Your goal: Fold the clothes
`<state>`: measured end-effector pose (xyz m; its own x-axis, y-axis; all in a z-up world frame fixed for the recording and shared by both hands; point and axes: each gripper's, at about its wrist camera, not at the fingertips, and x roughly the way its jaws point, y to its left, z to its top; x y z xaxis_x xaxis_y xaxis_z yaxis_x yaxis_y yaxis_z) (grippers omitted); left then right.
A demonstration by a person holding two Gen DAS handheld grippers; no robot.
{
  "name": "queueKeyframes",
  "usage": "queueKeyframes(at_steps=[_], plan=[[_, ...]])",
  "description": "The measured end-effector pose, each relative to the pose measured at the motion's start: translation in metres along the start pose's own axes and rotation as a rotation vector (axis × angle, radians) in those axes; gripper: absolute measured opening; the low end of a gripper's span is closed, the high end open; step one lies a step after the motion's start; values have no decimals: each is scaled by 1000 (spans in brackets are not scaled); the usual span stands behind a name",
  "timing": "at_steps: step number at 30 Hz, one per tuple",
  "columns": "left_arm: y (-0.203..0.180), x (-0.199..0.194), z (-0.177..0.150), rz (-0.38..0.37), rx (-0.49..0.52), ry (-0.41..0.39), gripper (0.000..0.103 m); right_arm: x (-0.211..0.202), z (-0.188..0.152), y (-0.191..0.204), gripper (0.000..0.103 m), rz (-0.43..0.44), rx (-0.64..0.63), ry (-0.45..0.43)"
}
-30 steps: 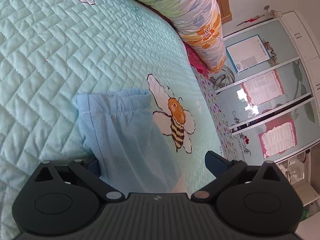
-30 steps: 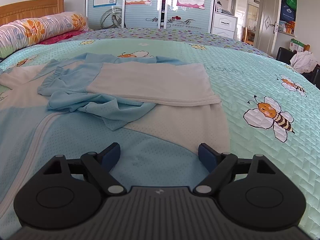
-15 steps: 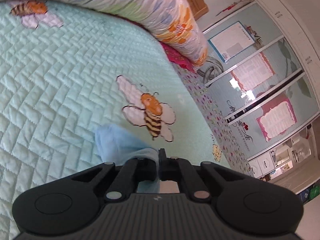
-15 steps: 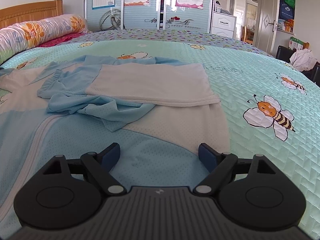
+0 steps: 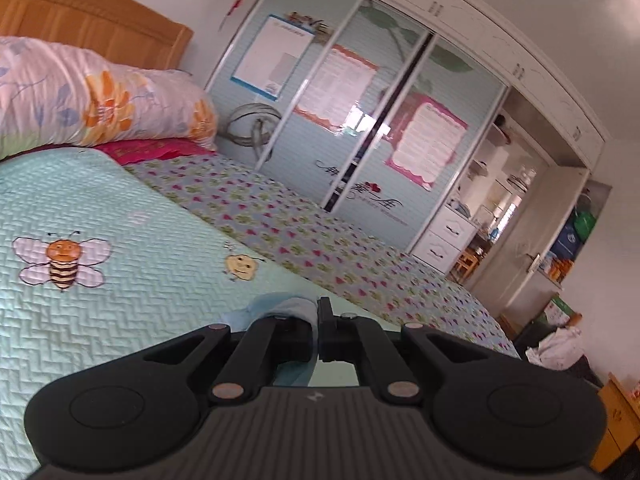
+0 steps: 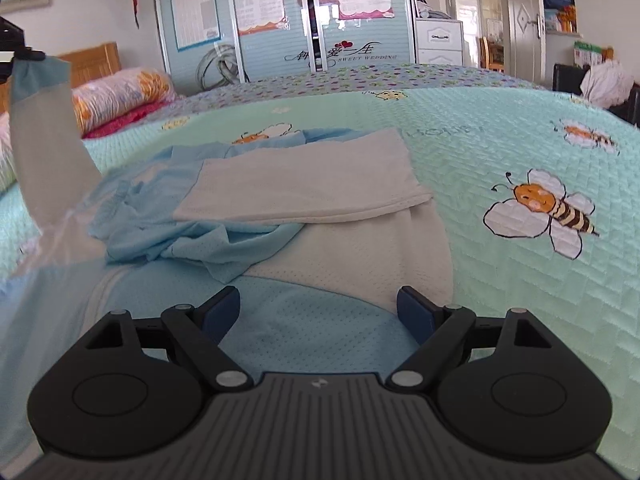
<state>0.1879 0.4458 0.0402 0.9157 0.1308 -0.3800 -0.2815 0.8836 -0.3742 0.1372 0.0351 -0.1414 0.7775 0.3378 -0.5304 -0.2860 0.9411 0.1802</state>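
The left gripper (image 5: pixel 318 334) had its jaws pressed together on a light blue cuff of the jacket (image 5: pixel 280 308), the bunched cloth showing just ahead of and beneath the closed tips. In the right wrist view that same gripper appeared only as a dark shape at the upper left edge, with the pinched sleeve (image 6: pixel 44 140) hanging down from it, blue at the cuff and white below, raised off the bed. The right gripper (image 6: pixel 319 312) held its jaws wide apart, nothing between them, low over the blue lower part of the jacket (image 6: pixel 304 320). Ahead of it the garment lay spread on the mint quilted bedspread (image 6: pixel 520 288), its other white sleeve (image 6: pixel 296 180) folded flat across the body and crumpled blue cloth bunched beside that. A bee print (image 6: pixel 544 208) lay to the right of the jacket. A floral pillow (image 5: pixel 92 100) rested against the wooden headboard (image 5: pixel 88 28), and a wardrobe with sliding doors (image 5: pixel 360 120) stood beyond the bed.
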Motion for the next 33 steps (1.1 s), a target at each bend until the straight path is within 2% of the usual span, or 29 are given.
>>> queueKeyframes(at_steps=[3,8,12,13,16,17,18,19,20,23,26,27,30,31,33], plan=[[-57,16,-41,8,130,53,0,0,1,-6,85,26,48,-3],[-152,44,-110,21,347,140,1,1,1,-1,85,13,28,5],[-228,65,-165,31,520,210,6,-2,1,-9,85,48,72,-3],[-243,70,-178,33,563,223,6,-3,1,-12,85,61,89,-6],[-254,71,-207,25,692,216,9,-4,1,-22,85,100,142,-14],[-257,72,-217,23,735,213,22,-4,1,-24,85,106,156,-17],[-261,72,-227,21,777,211,41,-5,1,-26,85,112,171,-19],[-264,72,-235,16,815,203,47,-5,1,-29,85,120,189,-20],[-267,70,-234,5,830,186,52,-5,1,-32,85,131,210,-21],[-275,67,-225,-47,803,202,52,-5,1,-36,85,145,245,-23],[-268,59,-201,-102,685,226,54,-4,1,-35,85,142,236,-26],[-265,57,-194,-140,651,249,59,-4,0,-35,85,141,236,-26],[-254,49,-178,-287,550,321,62,-3,1,-34,85,135,231,-23],[-255,46,-177,-304,544,320,64,-3,1,-33,85,129,222,-22],[-259,43,-176,-326,546,317,76,-3,1,-30,85,117,206,-19]])
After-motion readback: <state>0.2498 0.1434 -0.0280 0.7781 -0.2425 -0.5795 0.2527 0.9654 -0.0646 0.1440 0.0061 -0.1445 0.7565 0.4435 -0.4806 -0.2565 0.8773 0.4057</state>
